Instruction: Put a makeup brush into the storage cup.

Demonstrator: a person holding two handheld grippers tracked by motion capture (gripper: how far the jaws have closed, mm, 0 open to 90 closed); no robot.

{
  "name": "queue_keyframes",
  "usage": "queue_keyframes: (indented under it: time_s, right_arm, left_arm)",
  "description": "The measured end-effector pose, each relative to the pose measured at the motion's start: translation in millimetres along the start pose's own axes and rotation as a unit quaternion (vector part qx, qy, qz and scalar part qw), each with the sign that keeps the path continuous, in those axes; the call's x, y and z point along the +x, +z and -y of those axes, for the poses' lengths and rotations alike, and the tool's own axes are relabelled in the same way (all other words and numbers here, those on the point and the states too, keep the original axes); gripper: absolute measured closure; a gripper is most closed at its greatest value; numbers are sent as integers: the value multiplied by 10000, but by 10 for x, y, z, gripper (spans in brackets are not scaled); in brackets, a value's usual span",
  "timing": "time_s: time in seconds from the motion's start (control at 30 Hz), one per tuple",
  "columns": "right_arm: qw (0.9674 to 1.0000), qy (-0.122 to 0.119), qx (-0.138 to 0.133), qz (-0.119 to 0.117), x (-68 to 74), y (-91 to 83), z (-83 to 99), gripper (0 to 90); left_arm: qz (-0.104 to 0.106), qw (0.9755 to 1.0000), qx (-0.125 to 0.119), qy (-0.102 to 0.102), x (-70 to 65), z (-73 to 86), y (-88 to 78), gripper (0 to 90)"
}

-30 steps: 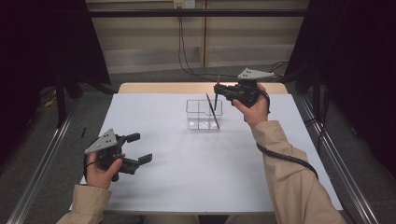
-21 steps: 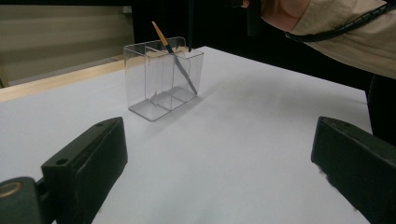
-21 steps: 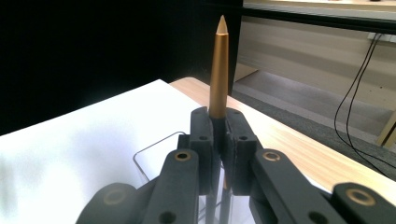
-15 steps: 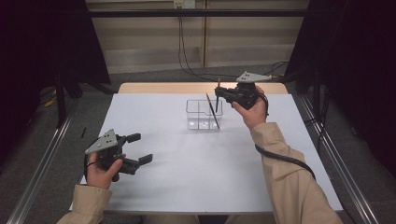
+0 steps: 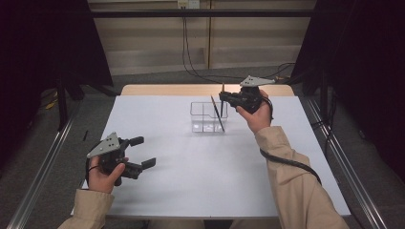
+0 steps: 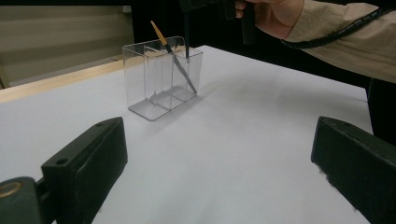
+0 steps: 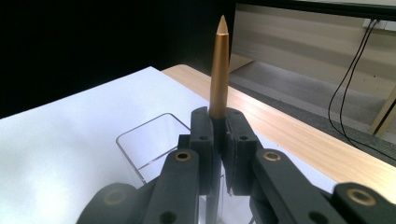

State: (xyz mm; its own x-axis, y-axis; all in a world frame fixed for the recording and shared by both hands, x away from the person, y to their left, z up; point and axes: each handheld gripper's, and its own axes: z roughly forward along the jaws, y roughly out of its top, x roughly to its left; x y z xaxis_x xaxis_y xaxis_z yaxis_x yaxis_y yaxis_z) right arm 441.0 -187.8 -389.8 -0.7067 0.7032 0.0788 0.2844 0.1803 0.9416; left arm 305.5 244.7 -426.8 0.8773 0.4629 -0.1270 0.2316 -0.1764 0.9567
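My right gripper (image 5: 223, 98) is shut on a pen (image 7: 218, 70) with a gold pointed top and holds it upright over the right end of a clear divided container (image 5: 202, 122). The pen's dark lower end (image 6: 186, 39) dips just inside the container's rim. A second pen (image 5: 217, 114), dark with a gold end, leans slantwise in the container. My left gripper (image 5: 143, 152) rests low at the table's front left, far from the container, open with nothing between its jaws. In the left gripper view its two black jaws (image 6: 219, 163) frame the container (image 6: 161, 77).
The white table top (image 5: 200, 176) has a wooden strip (image 5: 157, 89) along its far edge. Metal rails (image 5: 43, 162) run along both sides of the table. Cables (image 5: 191, 57) hang down the back wall. The right gripper's cable (image 5: 286, 162) trails along the sleeve.
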Motion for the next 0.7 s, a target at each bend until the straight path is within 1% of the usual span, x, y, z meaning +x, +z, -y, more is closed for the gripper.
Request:
queue_keyframes:
  time_s: [0.23, 0.63, 0.67, 0.7]
  right_arm:
    - [10000, -8, 65, -35, 12, 15, 27, 839]
    - [9998, 30, 68, -177, 56, 30, 32, 837]
    - [9998, 37, 75, -199, 58, 32, 35, 834]
    - [9997, 57, 75, -211, 60, 33, 38, 805]
  left_arm:
    - [-6, 10000, 12, 12, 0, 0, 0, 35]
    - [3, 10000, 36, 22, 4, -5, 24, 35]
    - [2, 10000, 41, 26, 6, -7, 28, 35]
    - [8, 10000, 46, 30, 8, -8, 32, 36]
